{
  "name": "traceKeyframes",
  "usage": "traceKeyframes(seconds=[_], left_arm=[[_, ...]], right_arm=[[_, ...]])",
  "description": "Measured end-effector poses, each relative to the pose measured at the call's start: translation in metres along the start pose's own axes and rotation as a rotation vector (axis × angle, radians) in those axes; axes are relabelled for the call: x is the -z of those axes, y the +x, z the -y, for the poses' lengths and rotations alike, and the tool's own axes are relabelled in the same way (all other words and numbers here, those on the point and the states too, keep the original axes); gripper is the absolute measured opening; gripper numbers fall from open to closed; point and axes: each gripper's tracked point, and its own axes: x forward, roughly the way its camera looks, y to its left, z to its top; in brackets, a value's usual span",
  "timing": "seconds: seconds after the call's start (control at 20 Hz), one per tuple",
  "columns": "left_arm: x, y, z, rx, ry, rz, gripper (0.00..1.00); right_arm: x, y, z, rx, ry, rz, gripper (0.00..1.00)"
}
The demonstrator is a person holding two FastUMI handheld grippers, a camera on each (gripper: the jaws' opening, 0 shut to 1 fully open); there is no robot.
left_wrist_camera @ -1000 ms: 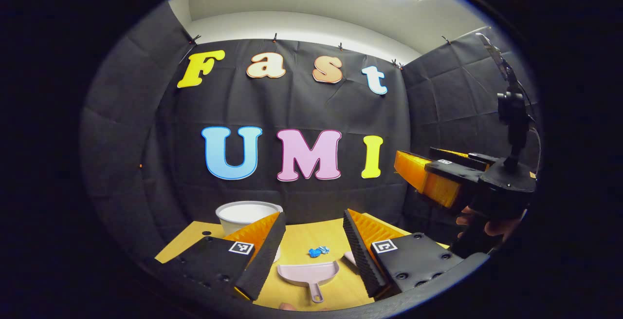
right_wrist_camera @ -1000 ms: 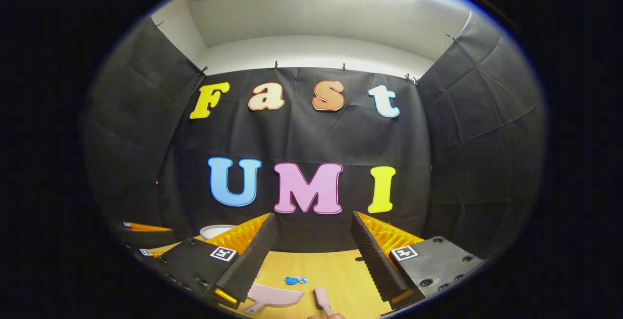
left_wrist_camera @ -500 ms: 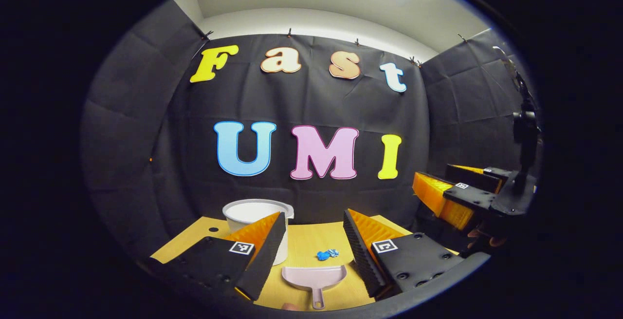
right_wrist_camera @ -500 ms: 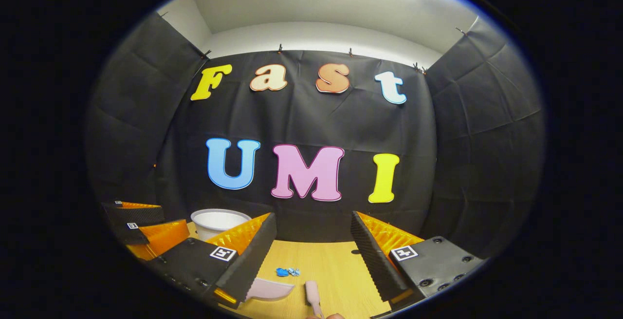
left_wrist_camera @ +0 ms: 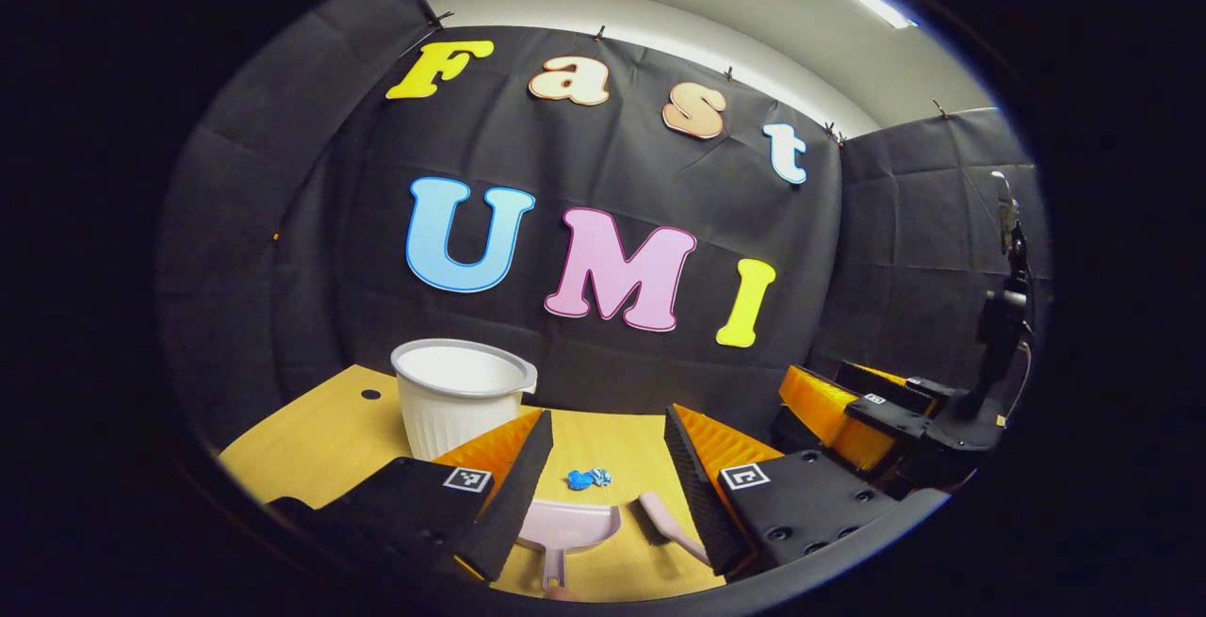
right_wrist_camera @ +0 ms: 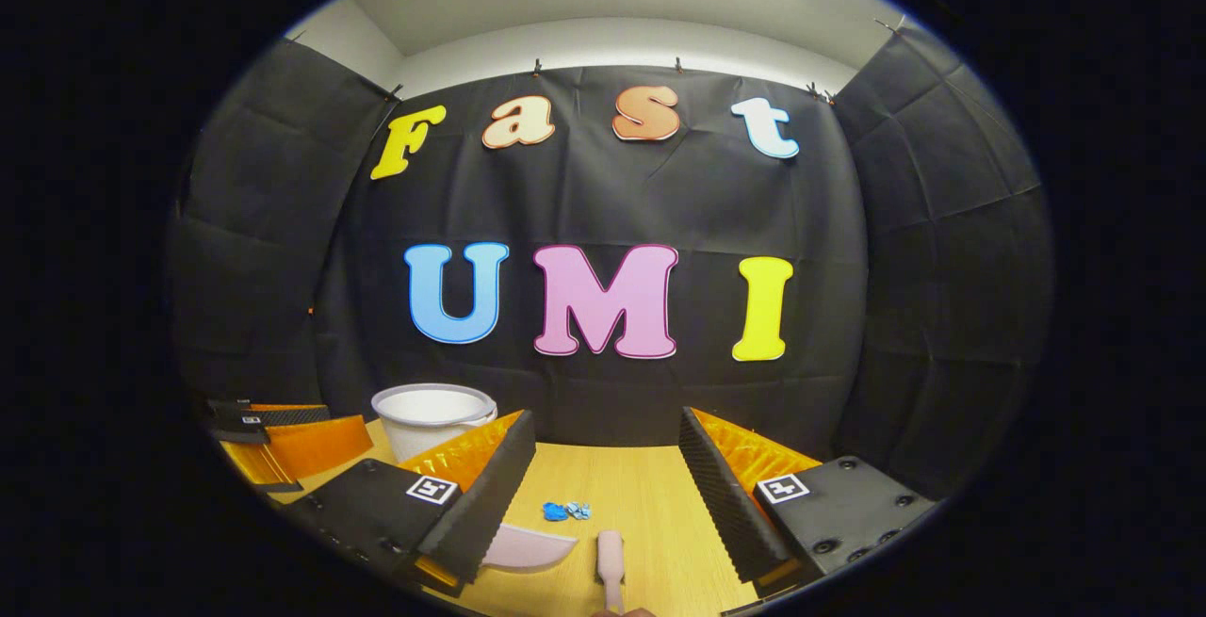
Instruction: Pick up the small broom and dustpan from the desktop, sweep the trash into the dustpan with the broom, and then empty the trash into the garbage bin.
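Left gripper (left_wrist_camera: 598, 466): fingers spread wide, holding nothing, above the near table (left_wrist_camera: 311, 438) edge. Right gripper (right_wrist_camera: 608, 466): fingers likewise wide apart and empty. Between the left gripper's fingers the pink dustpan (left_wrist_camera: 565, 525) lies flat, handle toward the camera. The pink broom (left_wrist_camera: 669, 521) lies just beside it, to its right. Beyond both sits the blue trash (left_wrist_camera: 589, 478). Farther back and left stands the white garbage bin (left_wrist_camera: 459, 398), upright.

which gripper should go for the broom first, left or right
Right, probably. In the right gripper view the broom lies lined up between the open right gripper. The left gripper frames the dustpan instead, with the broom off toward one finger.
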Motion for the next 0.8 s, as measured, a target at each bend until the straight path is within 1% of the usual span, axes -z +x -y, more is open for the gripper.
traceKeyframes(seconds=[0.1, 0.2, 0.25, 0.3, 0.4, 0.45, 0.5, 0.55, 0.6, 0.65, 0.7, 0.75, 0.8], left_arm=[[-0.001, 0.002, -0.004, -0.024, 0.037, -0.001, 0.71], [0.001, 0.007, -0.004, -0.031, 0.056, 0.001, 0.71], [0.001, 0.009, -0.005, -0.034, 0.054, -0.003, 0.71], [0.005, 0.012, -0.003, -0.031, 0.034, -0.016, 0.71], [0.011, 0.016, 0.001, -0.012, -0.036, -0.049, 0.71], [0.013, 0.018, 0.000, -0.016, -0.058, -0.057, 0.71], [0.017, 0.021, -0.001, -0.024, -0.066, -0.067, 0.71], [0.024, 0.026, -0.002, -0.019, -0.059, -0.082, 0.71], [0.042, 0.031, -0.001, 0.010, -0.042, -0.115, 0.71], [0.065, 0.035, -0.005, 0.013, -0.022, -0.167, 0.71], [0.091, 0.037, -0.015, -0.017, -0.007, -0.238, 0.71], [0.116, 0.035, -0.024, -0.043, -0.009, -0.326, 0.71], [0.135, 0.029, -0.024, -0.048, -0.035, -0.403, 0.71]], right_arm=[[0.010, 0.002, 0.004, -0.007, 0.018, -0.029, 1.00], [0.017, 0.005, 0.007, -0.012, 0.038, -0.054, 0.99], [0.018, 0.007, 0.009, -0.011, 0.038, -0.053, 0.96], [0.017, 0.009, 0.011, -0.012, 0.034, -0.049, 0.99], [0.018, 0.014, 0.010, -0.024, 0.019, -0.044, 0.99], [0.020, 0.017, 0.011, -0.031, 0.009, -0.042, 0.96], [0.020, 0.020, 0.012, -0.039, 0.001, -0.040, 0.95], [0.022, 0.022, 0.013, -0.045, -0.007, -0.038, 0.99], [0.026, 0.026, 0.016, -0.042, -0.020, -0.041, 0.96], [0.035, 0.031, 0.022, -0.032, -0.032, -0.058, 0.99], [0.042, 0.034, 0.024, -0.036, -0.032, -0.074, 0.96], [0.050, 0.037, 0.024, -0.045, -0.029, -0.094, 0.96], [0.057, 0.040, 0.027, -0.050, -0.032, -0.106, 0.99]])
